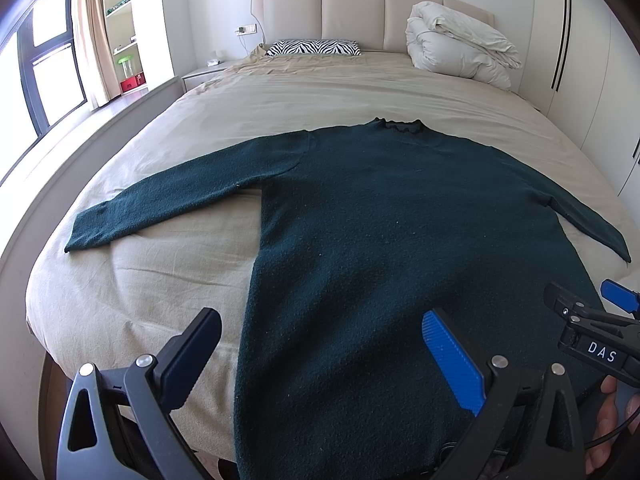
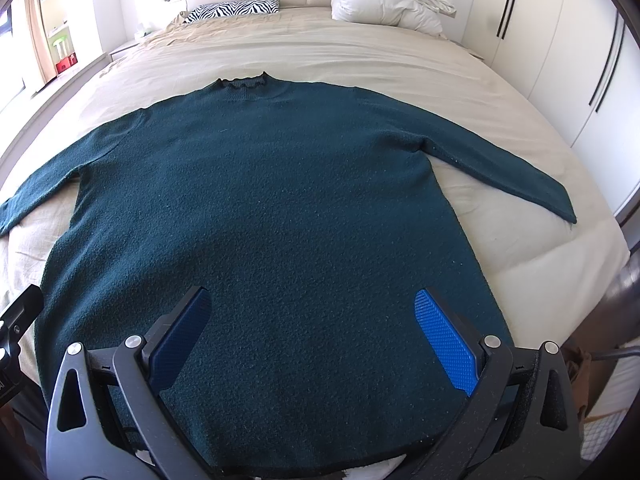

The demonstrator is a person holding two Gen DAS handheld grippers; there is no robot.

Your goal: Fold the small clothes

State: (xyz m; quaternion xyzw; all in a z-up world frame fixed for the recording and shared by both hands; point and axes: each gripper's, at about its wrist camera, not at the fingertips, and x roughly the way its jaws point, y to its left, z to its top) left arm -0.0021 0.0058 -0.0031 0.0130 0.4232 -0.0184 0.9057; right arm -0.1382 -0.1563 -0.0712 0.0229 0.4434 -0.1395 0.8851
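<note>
A dark green knit sweater (image 1: 380,216) lies flat on the bed, collar (image 1: 400,125) pointing to the headboard, both sleeves spread out to the sides. In the right wrist view the sweater (image 2: 260,200) fills the middle, its hem at the near edge. My left gripper (image 1: 320,344) hovers open over the sweater's lower left edge, nothing between its fingers. My right gripper (image 2: 312,320) is open above the lower body of the sweater, also holding nothing. The right gripper's tip (image 1: 588,312) shows at the far right of the left wrist view.
The bed (image 1: 160,280) has a beige sheet. A zebra-print pillow (image 1: 314,48) and a folded white duvet (image 1: 460,48) sit by the headboard. A window and shelves stand at left, white wardrobe doors (image 2: 560,60) at right. A hand (image 1: 612,420) shows at lower right.
</note>
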